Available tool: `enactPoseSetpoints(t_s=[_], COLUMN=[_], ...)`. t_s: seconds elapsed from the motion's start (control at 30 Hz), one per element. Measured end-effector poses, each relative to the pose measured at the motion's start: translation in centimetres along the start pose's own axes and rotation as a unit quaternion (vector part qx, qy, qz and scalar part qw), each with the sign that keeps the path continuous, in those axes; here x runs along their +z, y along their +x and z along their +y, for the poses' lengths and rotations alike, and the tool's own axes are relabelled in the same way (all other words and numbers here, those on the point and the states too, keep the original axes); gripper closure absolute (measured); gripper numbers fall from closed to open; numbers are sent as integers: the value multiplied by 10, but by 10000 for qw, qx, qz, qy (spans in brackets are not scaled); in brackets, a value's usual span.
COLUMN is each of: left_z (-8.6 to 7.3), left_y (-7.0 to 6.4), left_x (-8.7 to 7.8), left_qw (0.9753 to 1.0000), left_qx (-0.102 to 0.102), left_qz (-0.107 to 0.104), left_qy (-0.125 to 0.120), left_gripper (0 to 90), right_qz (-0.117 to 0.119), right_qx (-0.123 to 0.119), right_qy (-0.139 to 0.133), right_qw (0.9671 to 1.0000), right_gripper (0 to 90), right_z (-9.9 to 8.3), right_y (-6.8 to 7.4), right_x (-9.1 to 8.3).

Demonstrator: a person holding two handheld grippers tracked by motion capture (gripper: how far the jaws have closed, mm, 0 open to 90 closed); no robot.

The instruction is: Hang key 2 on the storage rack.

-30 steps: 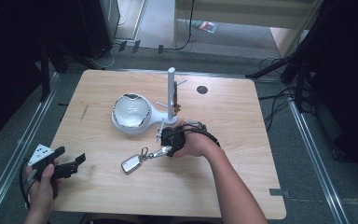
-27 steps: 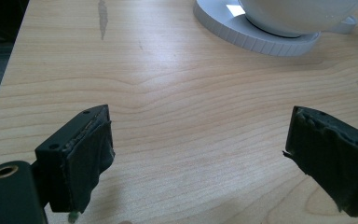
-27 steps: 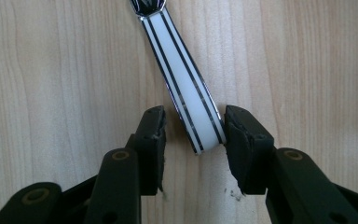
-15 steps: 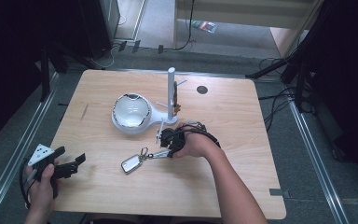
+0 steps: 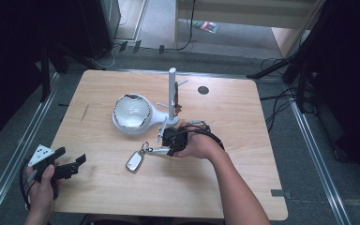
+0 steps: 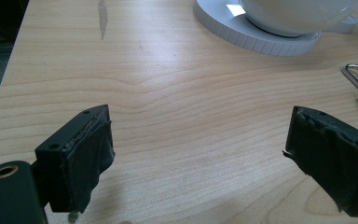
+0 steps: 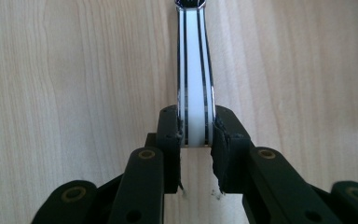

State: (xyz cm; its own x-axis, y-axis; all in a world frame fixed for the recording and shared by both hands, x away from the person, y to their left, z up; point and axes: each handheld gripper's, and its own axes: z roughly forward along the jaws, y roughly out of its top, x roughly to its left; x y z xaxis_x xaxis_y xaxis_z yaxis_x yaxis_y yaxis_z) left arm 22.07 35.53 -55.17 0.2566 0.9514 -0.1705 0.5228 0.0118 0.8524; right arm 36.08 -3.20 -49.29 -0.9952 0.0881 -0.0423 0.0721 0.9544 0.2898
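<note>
Right gripper (image 7: 196, 133) clamps the white tag (image 7: 195, 70) on its 2 edges; no legible writing. Left gripper (image 6: 196, 158) spread wide over table (image 6: 191, 116).

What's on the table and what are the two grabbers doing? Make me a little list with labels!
Table: light wooden table
Stand: white round-based stand with an upright post
Keys: silver key fob on a ring
Held thing: white flat strip with black edge lines, leading toward the fob
Right gripper: jaws shut on the strip's end
Left gripper: jaws wide apart, nothing between them, near the table's left front corner
</note>
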Motion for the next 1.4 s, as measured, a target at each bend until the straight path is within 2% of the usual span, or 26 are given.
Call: enactPoseSetpoints(t_s=[0.23, 0.37, 0.57, 0.83, 1.2, 1.4], left_z=[0, 0, 0, 0, 0, 0], left_y=[0, 0, 0, 0, 0, 0], left_x=[0, 0, 0, 0, 0, 0], left_qw=[10000, 10000, 10000, 10000, 10000, 10000], left_qx=[6, 5, 5, 7, 10, 12], left_qz=[4, 3, 3, 4, 4, 4], left_qy=[-3, -3, -3, 2, 5, 5], left_gripper=[79, 79, 79, 79, 79, 79], right_qz=[-34, 34, 45, -104, -347, -502], right_qx=[40, 214, 328, 578, 563, 594], right_qy=[-146, -199, -252, -505, -863, -1084], right_qw=[9999, 9996, 9991, 9970, 9941, 9911], right_gripper=[753, 754, 754, 754, 753, 754], right_z=[-1, -2, -4, -7, -17, -22], right_y=[2, 4, 4, 4, 2, 2], right_x=[-4, -5, -6, -18, -33, -43])
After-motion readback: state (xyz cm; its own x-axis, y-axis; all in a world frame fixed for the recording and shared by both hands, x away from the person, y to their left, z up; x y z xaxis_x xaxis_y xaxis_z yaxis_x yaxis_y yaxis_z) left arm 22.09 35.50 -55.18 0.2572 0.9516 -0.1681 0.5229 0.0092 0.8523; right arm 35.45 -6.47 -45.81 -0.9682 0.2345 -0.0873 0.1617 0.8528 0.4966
